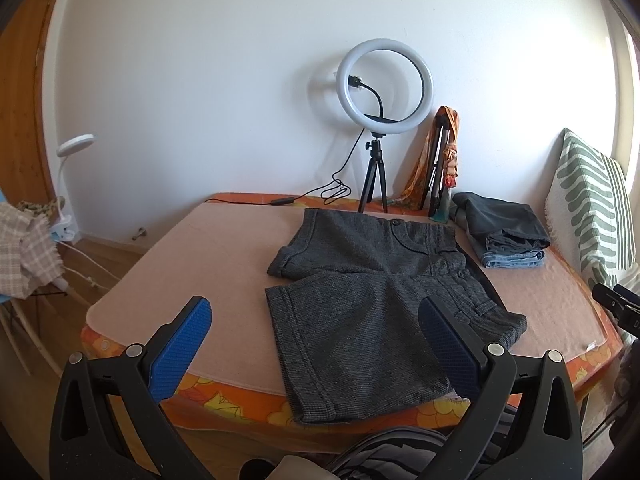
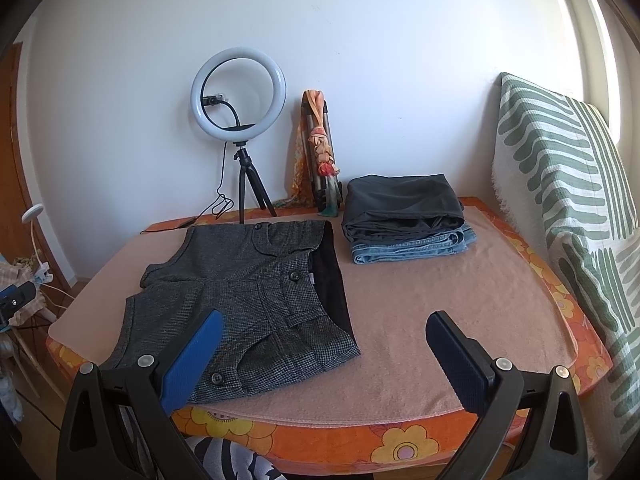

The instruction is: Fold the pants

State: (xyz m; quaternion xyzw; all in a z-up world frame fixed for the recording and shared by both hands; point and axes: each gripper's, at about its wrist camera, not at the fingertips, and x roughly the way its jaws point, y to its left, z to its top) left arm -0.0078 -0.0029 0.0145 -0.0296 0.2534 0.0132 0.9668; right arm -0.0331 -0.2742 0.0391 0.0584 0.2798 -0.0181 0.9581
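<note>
Grey tweed shorts [image 1: 372, 288] lie spread flat on the pink cloth over the table, legs pointing left, waistband to the right; the near leg hangs a little over the front edge. In the right wrist view the same shorts [image 2: 248, 300] sit left of centre with dark lining showing at the waist. My left gripper [image 1: 316, 316] hovers open above the near leg, nothing between its blue pads. My right gripper [image 2: 324, 332] hangs open above the front of the table, its left pad over the waist corner and its right pad over bare cloth.
A stack of folded dark pants and jeans [image 2: 408, 216] sits at the back right. A ring light on a small tripod [image 2: 239, 96] and a scarf-wrapped tripod [image 2: 318, 152] stand against the wall. A striped cushion [image 2: 560, 208] borders the right side. The table [image 2: 460, 340] has an orange flowered edge.
</note>
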